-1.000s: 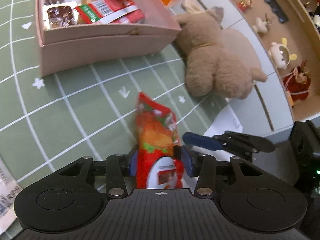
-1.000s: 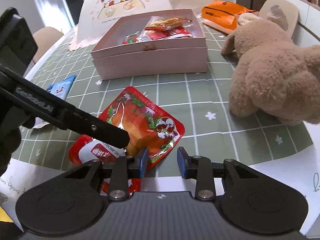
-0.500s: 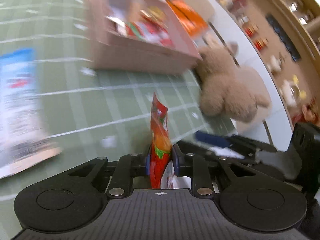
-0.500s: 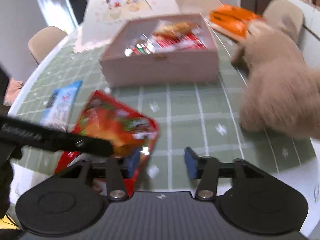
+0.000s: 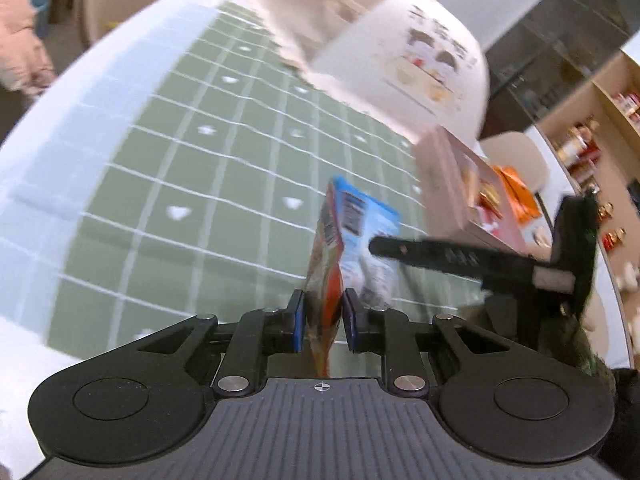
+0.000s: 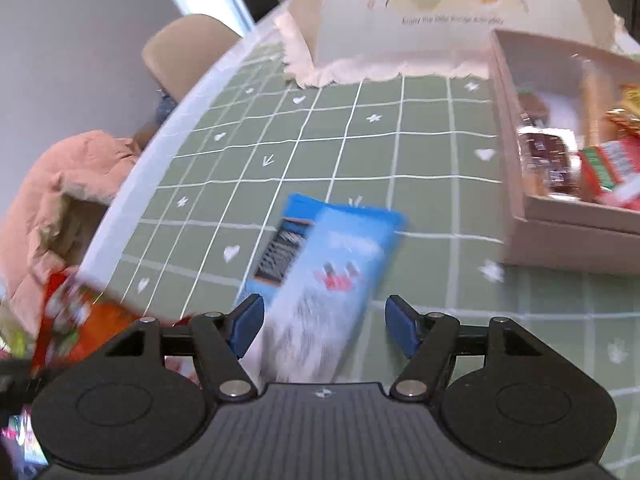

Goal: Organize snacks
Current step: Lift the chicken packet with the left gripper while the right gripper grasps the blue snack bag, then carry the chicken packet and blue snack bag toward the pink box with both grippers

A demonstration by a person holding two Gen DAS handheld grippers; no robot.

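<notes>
My left gripper point(image 5: 323, 316) is shut on the red-orange snack packet point(image 5: 325, 276), held edge-on above the green checked tablecloth. The packet also shows blurred at the lower left of the right wrist view point(image 6: 76, 320). My right gripper point(image 6: 324, 326) is open, its jaws either side of a blue-and-white snack packet point(image 6: 320, 276) lying flat on the cloth. That blue packet shows in the left wrist view point(image 5: 366, 224) behind the red one. The pink snack box point(image 6: 568, 236) with several snacks inside stands at the right.
A white food-cover tent point(image 6: 436, 20) stands at the back of the table. A beige chair point(image 6: 188, 48) and a pink garment point(image 6: 60, 200) are off the table's left edge. Shelves with jars point(image 5: 592, 132) line the far right. The right gripper's finger point(image 5: 440, 256) crosses the left wrist view.
My left gripper lifted the red-orange packet and swung left. My right gripper moved left from the red packet to the blue packet and opened wider.
</notes>
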